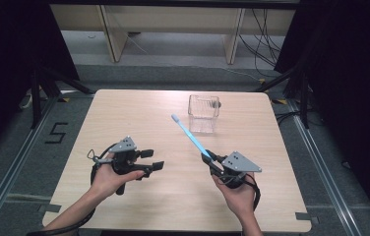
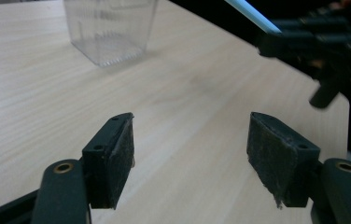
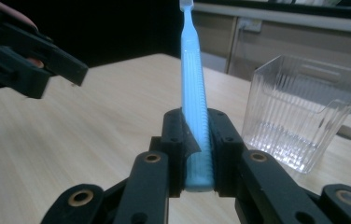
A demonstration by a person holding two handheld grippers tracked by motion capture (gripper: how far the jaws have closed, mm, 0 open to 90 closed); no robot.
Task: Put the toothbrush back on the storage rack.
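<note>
A light blue toothbrush (image 1: 189, 135) slants up and away from my right gripper (image 1: 207, 158), which is shut on its handle end. In the right gripper view the toothbrush (image 3: 194, 98) stands between the two black pads, its head toward the top edge. A clear ribbed plastic cup (image 1: 203, 113) stands on the table (image 1: 138, 113) just beyond the brush head, and to the right of the brush in the right gripper view (image 3: 299, 112). My left gripper (image 1: 152, 160) is at the left of the table, open, with nothing between its pads (image 2: 113, 154). It faces the cup (image 2: 110, 28).
The wooden table has black curtains at both sides and wooden furniture legs (image 1: 111, 37) behind it. Cables (image 1: 266, 44) trail on the floor at the back right. A floor marker "5" (image 1: 57, 132) lies left of the table.
</note>
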